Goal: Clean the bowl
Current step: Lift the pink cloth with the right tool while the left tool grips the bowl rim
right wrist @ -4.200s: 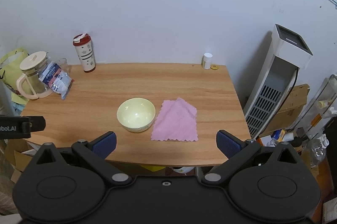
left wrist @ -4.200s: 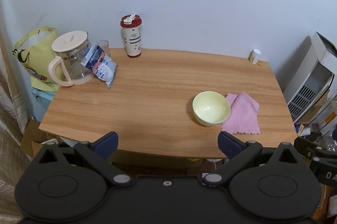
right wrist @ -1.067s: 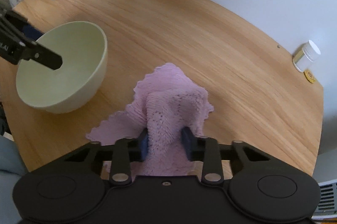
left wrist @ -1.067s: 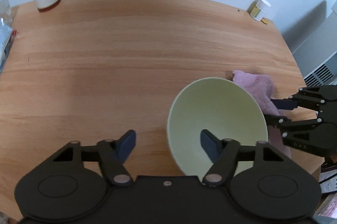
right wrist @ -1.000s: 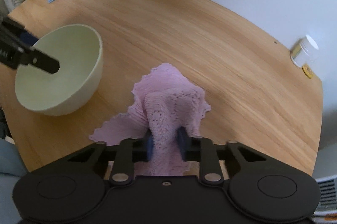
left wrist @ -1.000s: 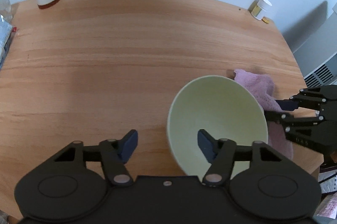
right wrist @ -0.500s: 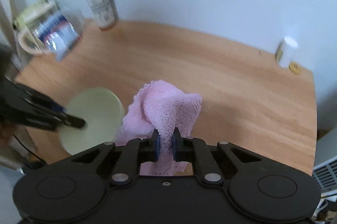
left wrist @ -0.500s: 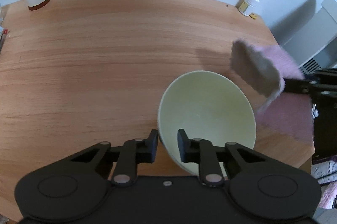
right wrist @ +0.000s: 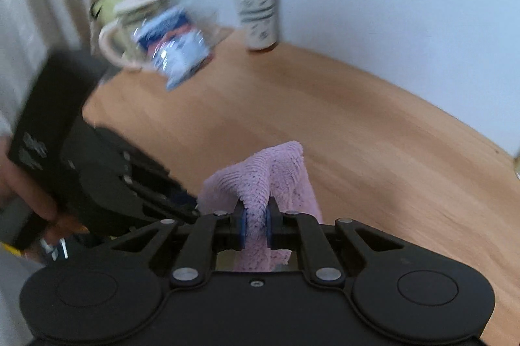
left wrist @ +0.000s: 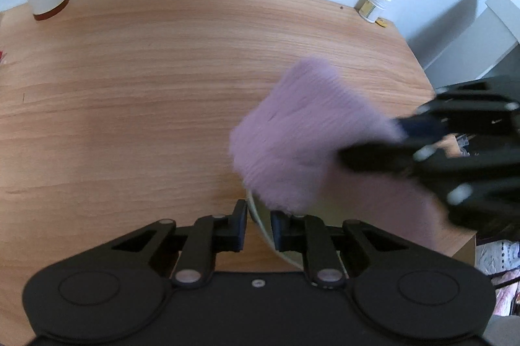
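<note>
Pale bowl (left wrist: 260,224) — under pink cloth (left wrist: 308,131)

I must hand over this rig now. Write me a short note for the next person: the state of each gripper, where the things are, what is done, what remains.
Left gripper: jaws have just been closing and now pinch the near rim of the bowl, which stands on the table.
Right gripper: shut on the pink cloth, held in the air over the bowl.
Done: bowl steadied, cloth picked up.
Left: lower the cloth into the bowl and wipe the inside; no wiping shows yet.
</note>
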The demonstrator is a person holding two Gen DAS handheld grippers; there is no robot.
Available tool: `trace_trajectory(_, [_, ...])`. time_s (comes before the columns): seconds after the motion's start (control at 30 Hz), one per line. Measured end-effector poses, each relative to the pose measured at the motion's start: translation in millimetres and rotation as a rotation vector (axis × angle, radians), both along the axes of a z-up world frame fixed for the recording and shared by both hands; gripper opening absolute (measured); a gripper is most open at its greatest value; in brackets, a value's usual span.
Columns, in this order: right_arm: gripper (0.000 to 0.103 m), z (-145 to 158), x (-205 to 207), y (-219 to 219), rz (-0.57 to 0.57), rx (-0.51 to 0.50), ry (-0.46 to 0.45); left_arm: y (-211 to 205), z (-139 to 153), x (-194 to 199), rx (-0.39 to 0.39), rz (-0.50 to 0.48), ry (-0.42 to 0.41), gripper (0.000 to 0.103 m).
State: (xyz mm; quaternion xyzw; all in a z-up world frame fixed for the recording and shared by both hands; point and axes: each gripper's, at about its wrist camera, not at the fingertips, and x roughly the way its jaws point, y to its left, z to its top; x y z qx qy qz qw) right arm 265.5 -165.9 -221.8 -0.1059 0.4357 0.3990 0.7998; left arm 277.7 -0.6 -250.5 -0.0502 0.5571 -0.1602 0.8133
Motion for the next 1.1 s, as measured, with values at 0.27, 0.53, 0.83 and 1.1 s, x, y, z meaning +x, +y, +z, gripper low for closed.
trace_trajectory(0.27, [0.012, -26.8, 7.8, 20.7, 0.041, -0.037, 0.06, 0.9, 2.1, -6.1, 0.014, -0.06, -0.033, 0.015])
trace_trajectory(0.53, [0.012, -48.1, 23.4, 25.6, 0.015, -0.041, 0.12, -1.1, 4.3, -9.2, 0.026, -0.113, -0.056, 0.014])
trace_trajectory(0.83, [0.01, -61.3, 25.1, 32.7, 0.0, -0.107, 0.146, 2.9, 6.5, -9.8, 0.025, -0.153, -0.06, 0.015])
trace_trajectory(1.1, [0.037, -41.4, 16.5, 21.9, 0.079, -0.176, 0.057, -0.4, 6.3, -2.1, 0.023, -0.136, -0.047, 0.013])
